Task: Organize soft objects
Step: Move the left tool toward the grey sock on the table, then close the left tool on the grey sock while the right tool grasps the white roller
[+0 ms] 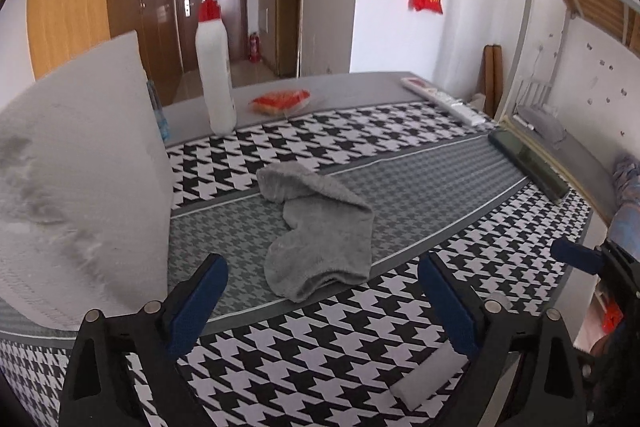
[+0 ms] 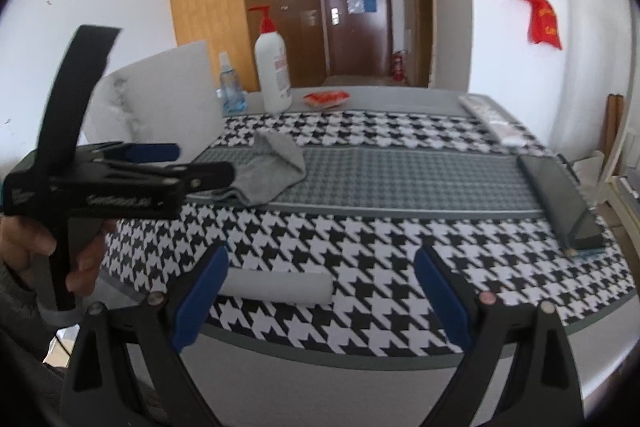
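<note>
Left wrist view: the left gripper (image 1: 322, 303) hangs above the houndstooth table mat (image 1: 320, 359) with its blue-padded fingers (image 1: 198, 303) spread wide and nothing between them. A pair of grey socks (image 1: 320, 231) lies crumpled on the mat's grey centre band, just ahead of the fingertips and not touching them. A white foam board (image 1: 80, 187) stands upright at the left, close beside the socks. Behind it, near the far edge of the mat, stands a white pump bottle with a red cap (image 1: 214, 67), and to its right lies a red snack packet (image 1: 282, 101). A white power strip (image 1: 444, 101) rests toward the far right corner. A small grey roll (image 1: 432, 375) lies on the mat near the front edge, partly hidden behind the right finger.

Right wrist view: the right gripper (image 2: 320, 297) is likewise wide open and empty, held over the front edge of the table. The grey roll lies flat just beyond its fingers (image 2: 198, 301), apart from them. A dark slim case (image 2: 560, 195) lies at the right end of the mat. A blue spray bottle (image 2: 230, 87) stands next to the pump bottle.
</note>
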`<action>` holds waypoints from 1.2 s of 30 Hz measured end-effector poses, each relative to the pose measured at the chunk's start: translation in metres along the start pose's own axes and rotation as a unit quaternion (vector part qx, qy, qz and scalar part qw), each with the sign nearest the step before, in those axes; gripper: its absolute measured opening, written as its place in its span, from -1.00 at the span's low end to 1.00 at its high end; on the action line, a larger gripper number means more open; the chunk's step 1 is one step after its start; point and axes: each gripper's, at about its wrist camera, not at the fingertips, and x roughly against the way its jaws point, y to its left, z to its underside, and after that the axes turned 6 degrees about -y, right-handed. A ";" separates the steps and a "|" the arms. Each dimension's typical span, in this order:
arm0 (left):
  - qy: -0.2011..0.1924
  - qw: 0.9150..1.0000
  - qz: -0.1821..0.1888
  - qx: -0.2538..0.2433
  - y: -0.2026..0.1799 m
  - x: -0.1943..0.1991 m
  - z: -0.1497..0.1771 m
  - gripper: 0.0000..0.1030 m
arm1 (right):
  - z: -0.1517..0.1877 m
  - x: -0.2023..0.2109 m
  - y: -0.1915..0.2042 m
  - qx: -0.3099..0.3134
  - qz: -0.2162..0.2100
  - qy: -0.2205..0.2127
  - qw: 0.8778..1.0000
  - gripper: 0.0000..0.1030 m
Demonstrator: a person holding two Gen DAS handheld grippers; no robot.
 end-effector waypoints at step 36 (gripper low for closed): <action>0.078 0.997 -0.015 0.004 0.005 -0.055 -0.002 0.11 | 0.011 -0.037 0.004 0.033 -0.079 0.066 0.994 0.40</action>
